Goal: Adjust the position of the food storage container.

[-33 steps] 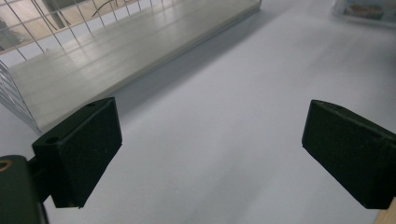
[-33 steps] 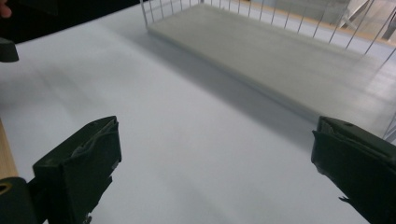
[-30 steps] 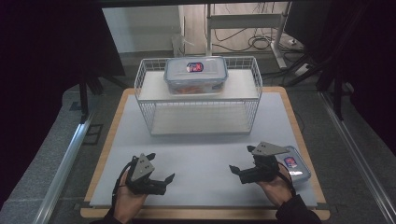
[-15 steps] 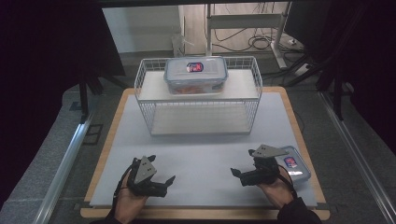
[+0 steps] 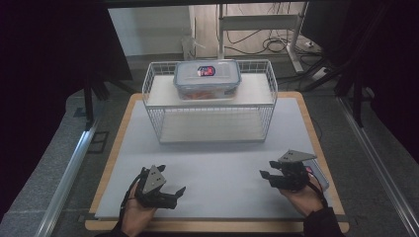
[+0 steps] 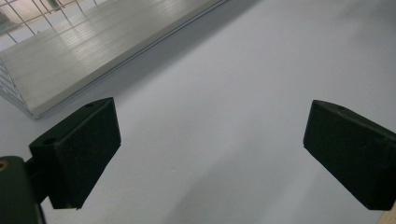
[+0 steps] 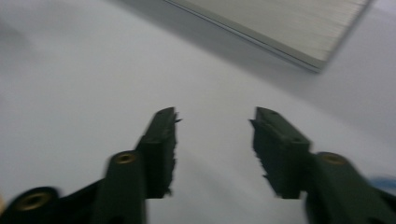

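since the earlier frame, the right gripper [image 5: 272, 177] has slid a little toward the table's near edge and its jaws have just been closing, from wide to roughly half apart, with nothing between them; the left gripper [image 5: 174, 196] has kept its place. nearest the right gripper lies a small flat container [image 5: 317, 176] with a blue and pink label, at about 3 o'clock from that hand at the right edge of the grey mat [image 5: 217, 163], partly hidden behind the gripper body, so i cannot tell whether they touch. the main risk, as i judge it: the right jaws point toward 9 o'clock, away from the container, so reaching it needs a turn of the wrist, and a hasty swing could knock it off the mat at 3 o'clock. the jaws may also now be too narrow to straddle it and might push it along instead. the right gripper view is blurred, which suggests the hand is in motion, adding to the chance of a misjudged approach. a wire basket [image 5: 210, 101] sits at 12 o'clock carrying a lidded box [image 5: 207, 79] on its upper shelf, well clear. as for pose, both hands rest low at 6 o'clock, palms cupped under the grippers; the left jaws stand wide apart and empty, aimed toward 2 o'clock.
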A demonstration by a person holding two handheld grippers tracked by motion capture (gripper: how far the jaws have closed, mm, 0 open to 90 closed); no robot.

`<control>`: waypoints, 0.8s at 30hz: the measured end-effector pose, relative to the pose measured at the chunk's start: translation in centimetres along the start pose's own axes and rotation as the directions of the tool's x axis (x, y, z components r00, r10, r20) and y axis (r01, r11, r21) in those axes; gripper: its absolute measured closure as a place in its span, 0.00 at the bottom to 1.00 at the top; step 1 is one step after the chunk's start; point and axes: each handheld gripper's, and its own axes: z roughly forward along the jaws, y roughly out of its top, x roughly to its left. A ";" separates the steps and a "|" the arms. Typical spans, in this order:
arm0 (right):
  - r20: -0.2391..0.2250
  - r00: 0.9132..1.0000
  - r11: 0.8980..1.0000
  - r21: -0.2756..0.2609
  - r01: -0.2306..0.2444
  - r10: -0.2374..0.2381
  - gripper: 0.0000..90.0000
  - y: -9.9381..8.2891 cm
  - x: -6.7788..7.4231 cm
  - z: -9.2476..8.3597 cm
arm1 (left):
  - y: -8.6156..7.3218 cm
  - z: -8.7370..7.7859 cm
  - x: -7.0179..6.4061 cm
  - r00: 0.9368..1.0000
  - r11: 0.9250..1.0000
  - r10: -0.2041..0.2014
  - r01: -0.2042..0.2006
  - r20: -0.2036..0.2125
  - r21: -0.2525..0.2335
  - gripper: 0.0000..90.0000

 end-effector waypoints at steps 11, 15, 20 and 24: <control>0.171 0.976 0.991 -0.025 -0.130 0.132 1.00 -1.6 -5.2 -3.7 | -0.2 0.3 0.1 1.000 1.000 -0.012 0.012 0.004 0.011 0.04; 0.238 0.954 0.984 -0.049 -0.173 0.180 1.00 -2.7 -6.9 -5.1 | -0.2 0.4 0.1 1.000 1.000 -0.014 0.014 0.007 0.017 0.04; 0.312 0.924 0.975 -0.054 -0.215 0.221 1.00 -4.0 -8.5 -6.3 | -0.3 0.5 0.1 1.000 1.000 -0.018 0.018 0.012 0.025 0.04; 0.355 0.900 0.966 -0.039 -0.255 0.252 1.00 -5.1 -9.6 -6.8 | -0.3 0.7 0.1 1.000 0.999 -0.021 0.020 0.020 0.036 0.04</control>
